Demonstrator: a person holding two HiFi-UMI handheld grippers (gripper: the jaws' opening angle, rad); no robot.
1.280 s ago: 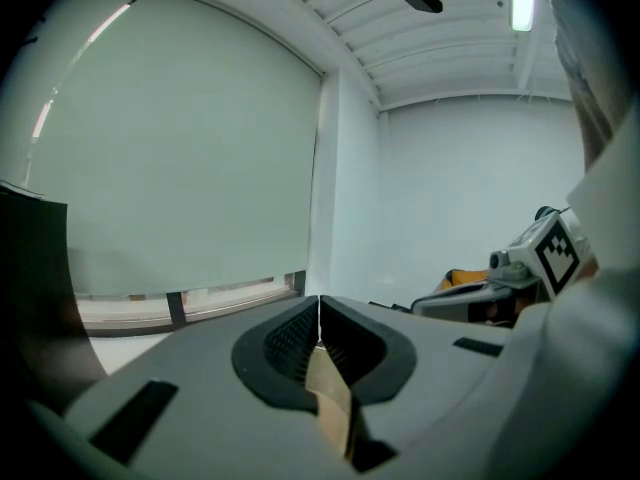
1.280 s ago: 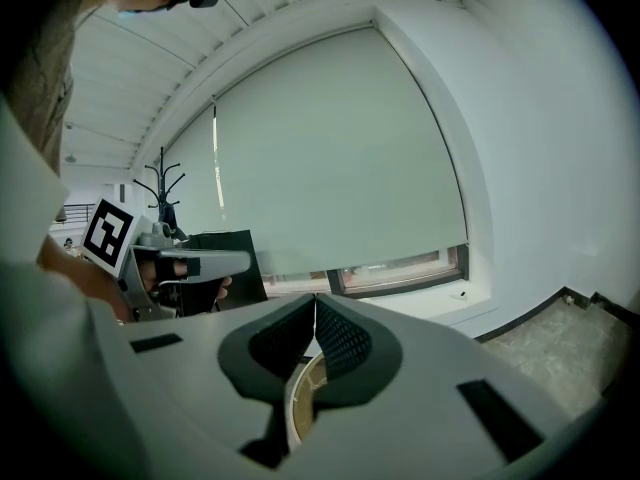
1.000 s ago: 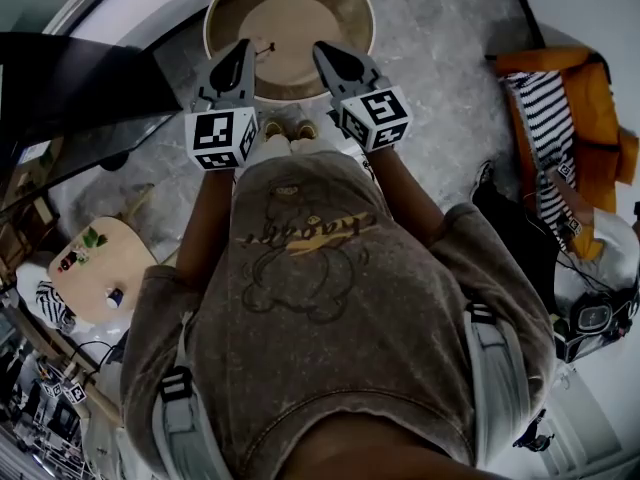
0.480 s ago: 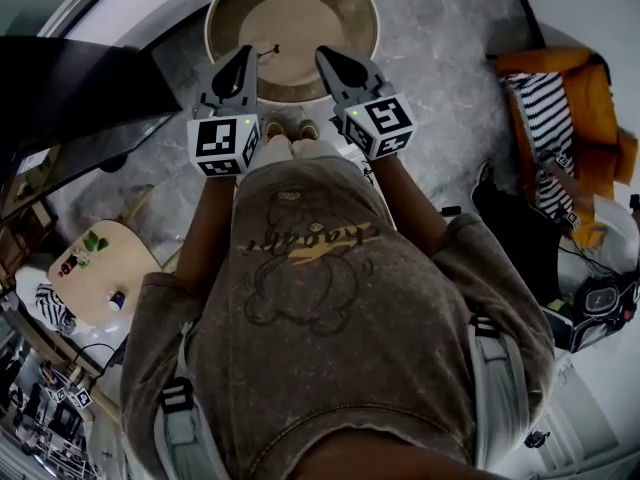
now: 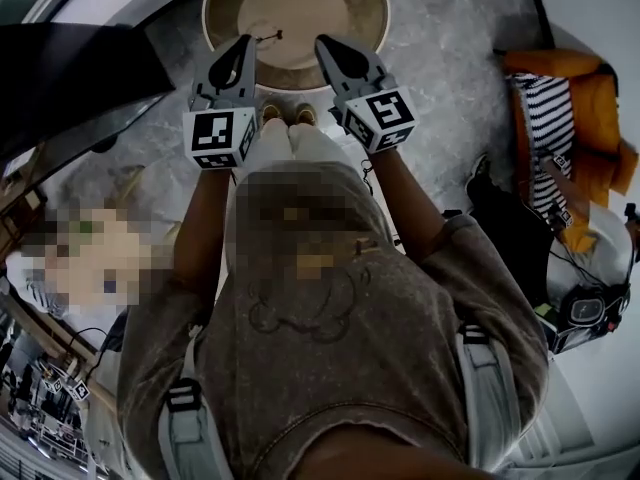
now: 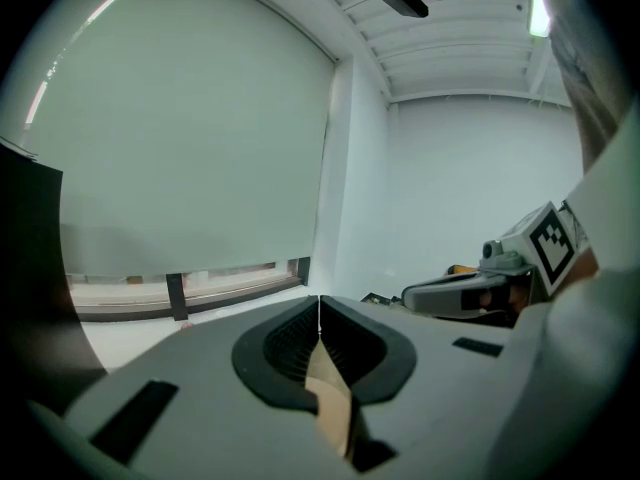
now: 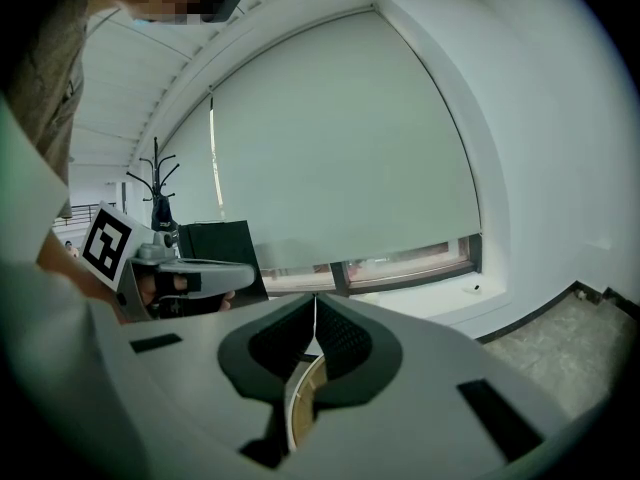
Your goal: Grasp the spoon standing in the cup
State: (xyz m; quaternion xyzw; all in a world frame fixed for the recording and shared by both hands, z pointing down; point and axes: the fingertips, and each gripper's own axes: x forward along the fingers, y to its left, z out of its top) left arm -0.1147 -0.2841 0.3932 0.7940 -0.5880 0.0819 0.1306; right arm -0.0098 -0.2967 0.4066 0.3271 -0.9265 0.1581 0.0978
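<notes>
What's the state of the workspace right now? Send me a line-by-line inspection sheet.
Surface: round table, tan top with a raised rim, ahead of both grippers.
Job's things: no cup or spoon made out; only a small dark object on the table, too small to identify.
Clutter: nothing seen.
Grippers: left gripper and right gripper both shut and empty, side by side, tips at the table's near edge in the head view.
Cables: black cables on the floor at the right.
Surroundings: grey stone floor, orange and striped seat, blinded window.
</notes>
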